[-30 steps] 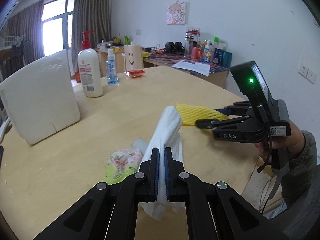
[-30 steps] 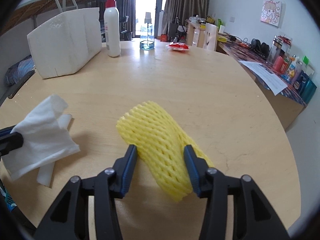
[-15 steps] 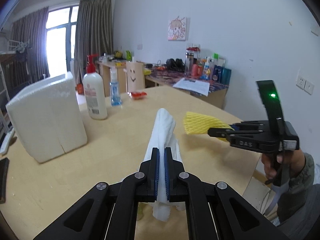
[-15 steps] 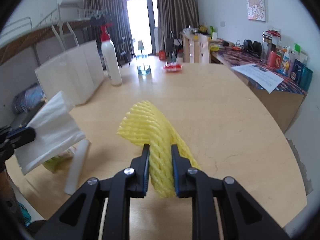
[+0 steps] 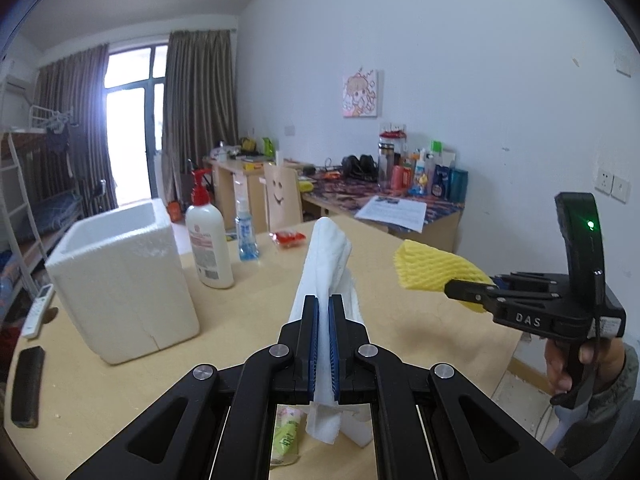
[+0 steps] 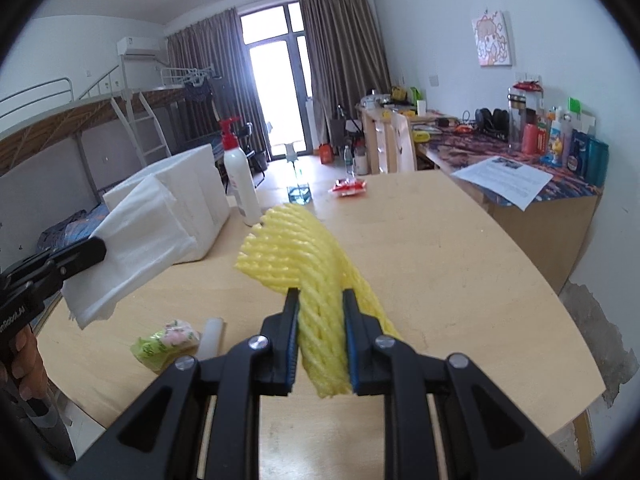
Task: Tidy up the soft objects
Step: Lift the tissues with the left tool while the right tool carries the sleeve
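The left claw (image 5: 323, 320) is clamped tight on a white tissue (image 5: 326, 264), and the right claw (image 6: 320, 320) is pinched on a yellow foam net (image 6: 296, 256). Compared with a second ago, both soft pieces are raised clear of the tabletop (image 6: 440, 248). Below, at lower centre, a green tissue pack (image 6: 166, 342) and a white foam strip (image 6: 211, 336) are left lying. At left, a white foam box (image 5: 120, 276) is seen.

My yellow net-patterned foam sleeve (image 6: 304, 256), my plain white tissue (image 5: 326, 264), blue finger pads (image 6: 293, 344), a white box (image 5: 120, 280) far left.
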The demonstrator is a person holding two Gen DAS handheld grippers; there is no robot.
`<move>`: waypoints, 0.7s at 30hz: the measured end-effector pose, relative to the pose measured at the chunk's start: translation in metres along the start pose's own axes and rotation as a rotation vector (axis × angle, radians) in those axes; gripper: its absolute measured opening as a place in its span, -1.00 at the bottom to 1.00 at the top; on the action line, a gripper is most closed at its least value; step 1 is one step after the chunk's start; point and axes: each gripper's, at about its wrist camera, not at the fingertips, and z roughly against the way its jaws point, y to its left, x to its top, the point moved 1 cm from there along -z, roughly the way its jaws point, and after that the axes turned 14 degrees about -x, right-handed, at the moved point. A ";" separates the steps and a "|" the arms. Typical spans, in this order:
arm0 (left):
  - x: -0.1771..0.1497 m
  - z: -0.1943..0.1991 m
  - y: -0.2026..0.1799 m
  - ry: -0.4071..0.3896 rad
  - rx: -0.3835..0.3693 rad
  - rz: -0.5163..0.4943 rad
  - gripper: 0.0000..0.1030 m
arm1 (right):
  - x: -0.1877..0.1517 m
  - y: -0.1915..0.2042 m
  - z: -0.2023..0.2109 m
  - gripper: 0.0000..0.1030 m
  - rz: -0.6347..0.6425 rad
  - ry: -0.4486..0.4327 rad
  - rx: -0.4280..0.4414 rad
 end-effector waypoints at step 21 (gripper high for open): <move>-0.002 0.047 0.010 -0.083 0.129 0.001 -0.90 | 0.006 0.041 0.032 -0.55 0.065 -0.096 0.087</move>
